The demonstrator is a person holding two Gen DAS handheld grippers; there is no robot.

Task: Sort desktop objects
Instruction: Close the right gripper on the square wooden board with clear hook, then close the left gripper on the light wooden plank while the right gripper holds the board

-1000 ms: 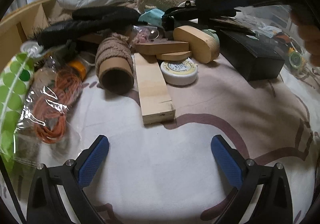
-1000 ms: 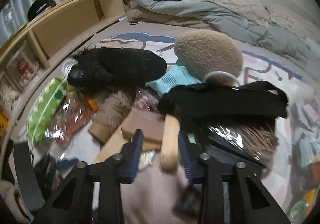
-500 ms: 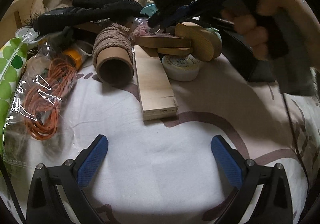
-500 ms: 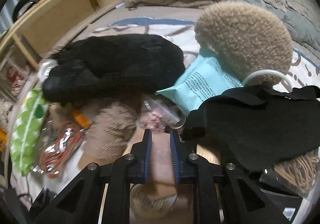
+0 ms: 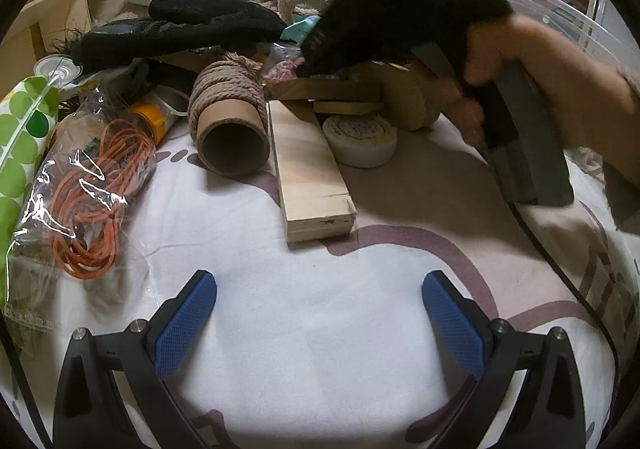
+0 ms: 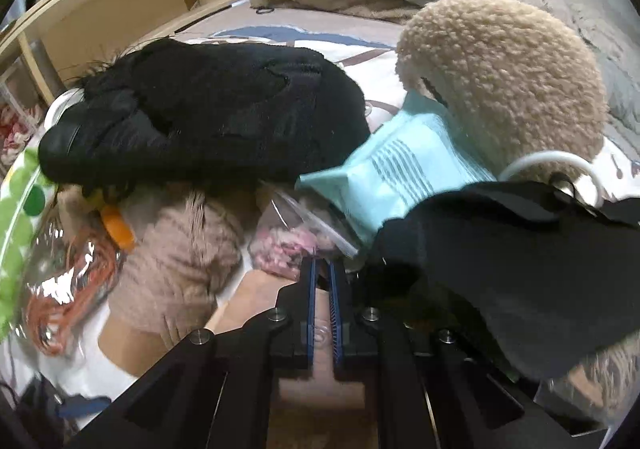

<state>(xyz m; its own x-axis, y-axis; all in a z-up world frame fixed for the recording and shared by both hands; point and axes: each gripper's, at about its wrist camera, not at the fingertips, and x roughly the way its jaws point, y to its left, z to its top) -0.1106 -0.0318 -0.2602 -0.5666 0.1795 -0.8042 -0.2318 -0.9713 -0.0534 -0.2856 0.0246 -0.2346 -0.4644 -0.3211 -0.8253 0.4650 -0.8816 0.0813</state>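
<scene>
My left gripper (image 5: 320, 309) hangs open over bare sheet, nothing between its blue pads. Ahead lies a pile: a pale wood plank (image 5: 308, 165), a rope spool on a cardboard tube (image 5: 228, 117), a white round tin (image 5: 360, 141) and a brown wooden slab (image 5: 326, 89). A hand (image 5: 560, 89) holds my right gripper down into the pile's far side. In the right wrist view my right gripper (image 6: 322, 269) is shut. Its tips sit at the edge of a clear bag of pink bits (image 6: 284, 245), above the brown slab (image 6: 320, 389). Whether the pads pinch anything does not show.
Orange cord in a clear bag (image 5: 92, 193) and a green dotted bag (image 5: 20, 137) lie at the left. A black furry item (image 6: 200, 121), a teal packet (image 6: 400, 177), a beige fleece lump (image 6: 500, 81) and black cloth (image 6: 500, 261) crowd the right gripper. A wooden shelf (image 6: 120, 9) stands behind.
My right gripper has come down into the pile and its jaws have gone from part open to shut. The hand moved in over the wooden pieces. The left gripper stayed put.
</scene>
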